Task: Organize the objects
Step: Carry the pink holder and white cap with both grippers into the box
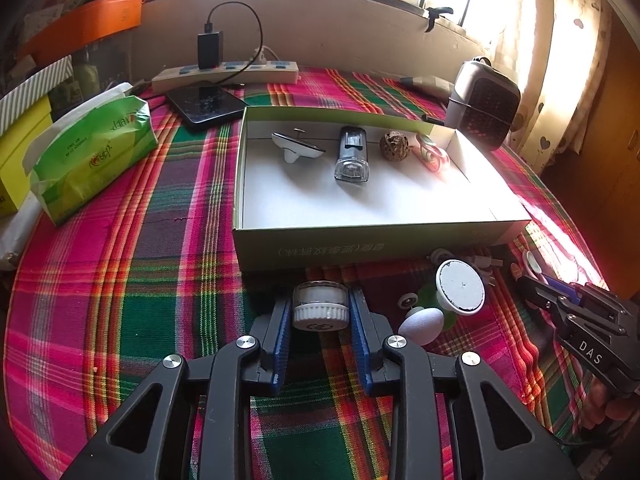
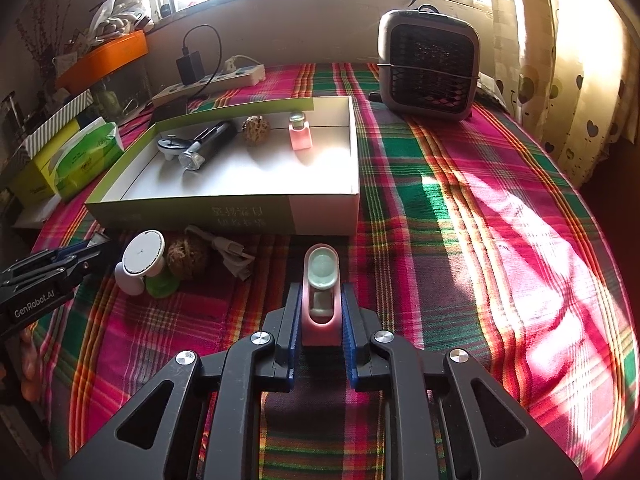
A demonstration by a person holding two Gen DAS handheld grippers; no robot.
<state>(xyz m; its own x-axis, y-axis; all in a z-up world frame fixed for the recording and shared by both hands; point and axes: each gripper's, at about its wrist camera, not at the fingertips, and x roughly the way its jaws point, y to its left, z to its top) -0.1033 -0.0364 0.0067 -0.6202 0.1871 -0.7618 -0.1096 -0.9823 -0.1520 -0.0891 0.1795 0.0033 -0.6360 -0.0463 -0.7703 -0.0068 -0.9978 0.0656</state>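
My left gripper (image 1: 320, 304) is shut on a small white jar with a ribbed lid (image 1: 319, 306), low over the plaid cloth just in front of the open white box (image 1: 360, 240). My right gripper (image 2: 320, 300) is shut on a pink holder with a pale green lens (image 2: 320, 280), in front of the same box (image 2: 224, 216). Inside the box lie a white dish-shaped piece (image 1: 296, 147), a clear-tipped torch (image 1: 351, 154), a brown woven ball (image 1: 395, 146) and another pink holder (image 1: 432, 154). The right gripper's body (image 1: 580, 320) shows at the right edge of the left wrist view.
Loose on the cloth by the box: a white round-topped piece (image 2: 142, 260), a green item (image 2: 160, 282), a brown ball (image 2: 188, 256), a grey plug and cable (image 2: 232, 252). A small fan heater (image 2: 430, 64), power strip (image 1: 228, 74), phone (image 1: 206, 106) and tissue pack (image 1: 96, 152) stand around.
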